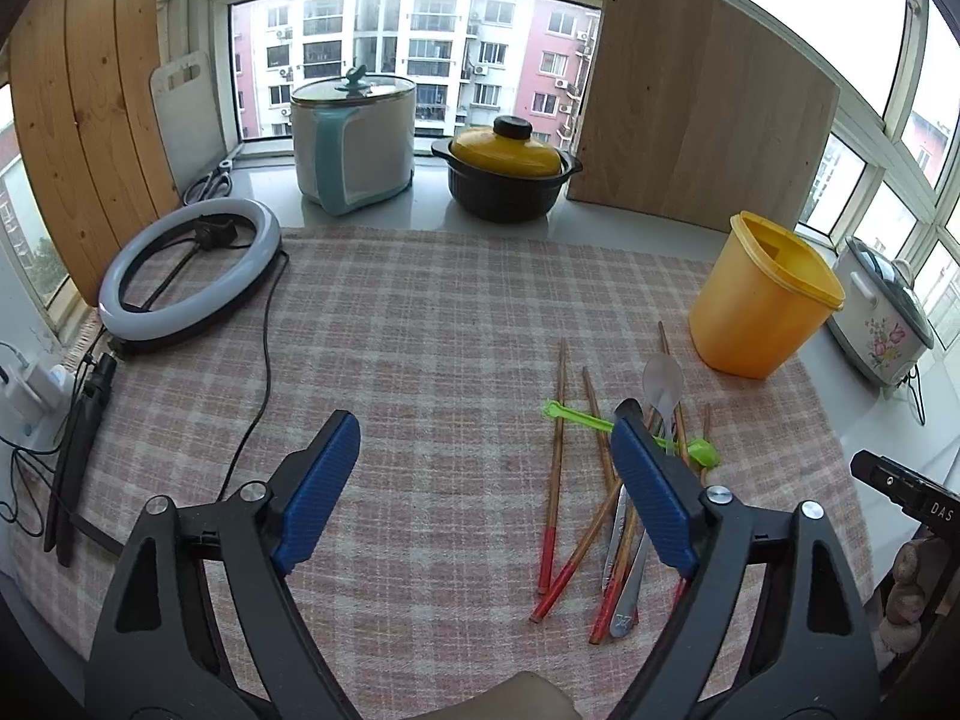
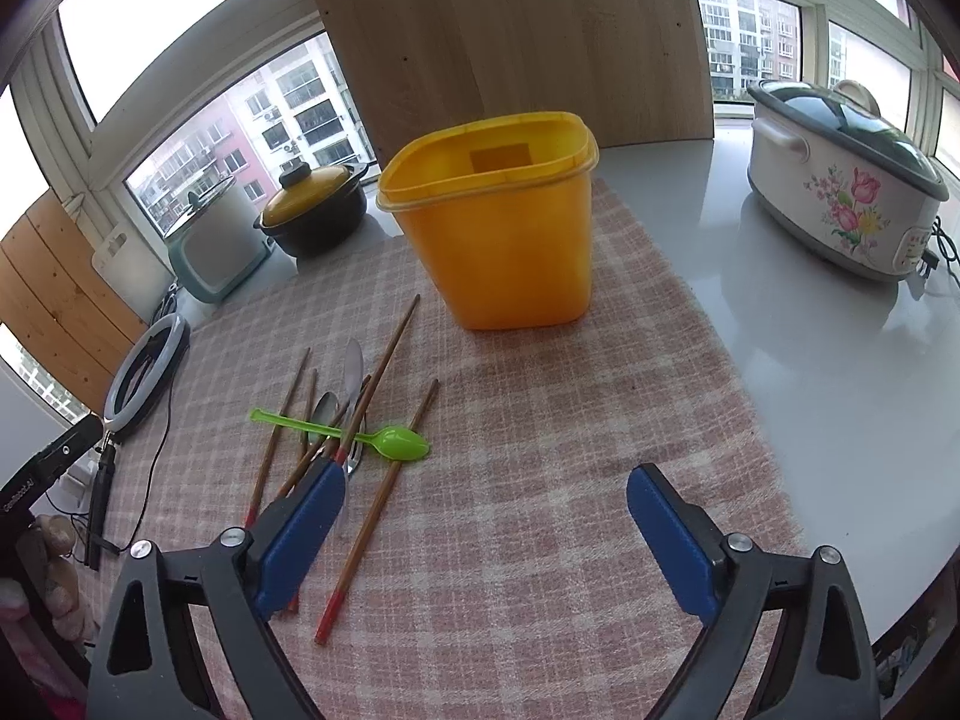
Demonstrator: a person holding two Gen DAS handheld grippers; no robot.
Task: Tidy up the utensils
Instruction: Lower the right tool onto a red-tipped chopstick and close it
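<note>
Utensil pile [image 2: 342, 438] (chopsticks, metal spoons, green plastic spoon [image 2: 396, 443]) lies loose on the checked cloth, near the empty yellow bin [image 2: 498, 240]. Nothing sorted yet. Your left gripper [image 1: 480, 480] and right gripper [image 2: 486, 534] both have fingers spread, empty. Next: pinch one chopstick, drop it in the bin.

"DAS" on black device [image 1: 918, 495] at right edge.

A home kitchen: a rice cooker [image 2: 846, 180], a clay pot [image 1: 507, 171] and chopsticks [image 2: 366, 462] sit by apartment windows.
</note>
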